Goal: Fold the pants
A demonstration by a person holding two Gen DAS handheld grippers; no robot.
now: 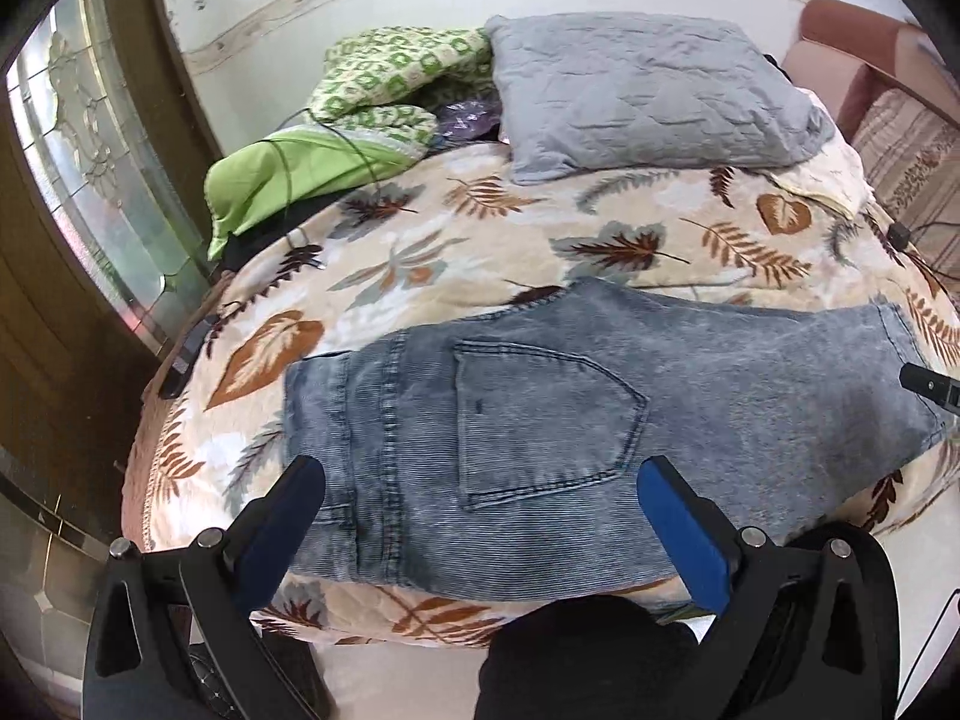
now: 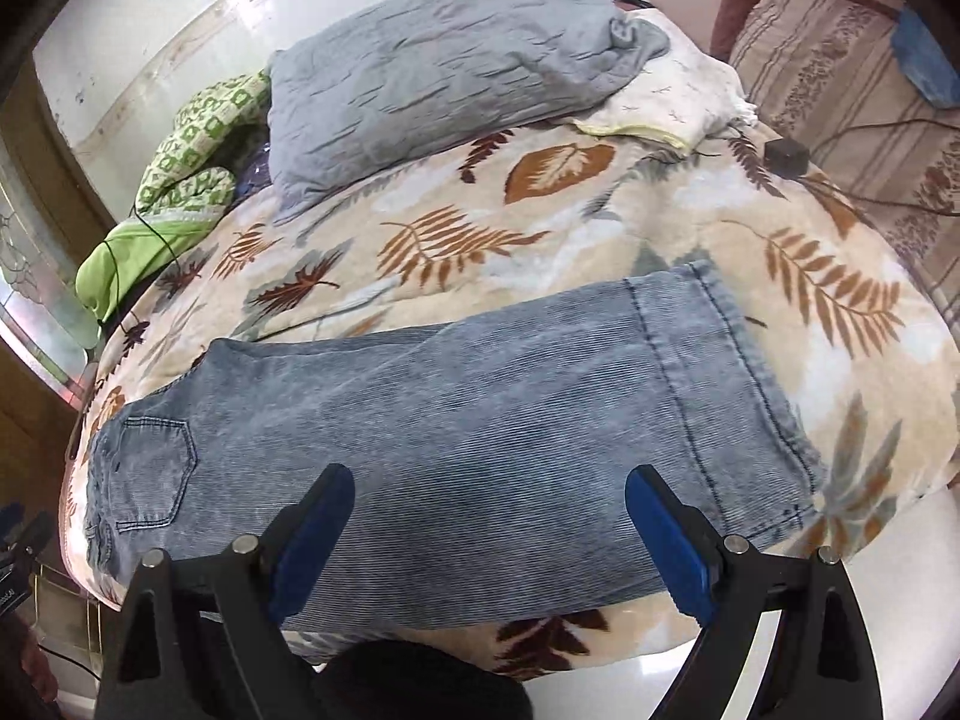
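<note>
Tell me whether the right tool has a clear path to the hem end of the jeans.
Probably yes. The right tool is open above the jeans, and the hem end lies flat on the leaf blanket with nothing on it or between.

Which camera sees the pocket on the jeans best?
The left wrist view: the back pocket sits big and whole in the middle, stitching clear. The right wrist view shows the same pocket small and squashed at the left edge.
</note>
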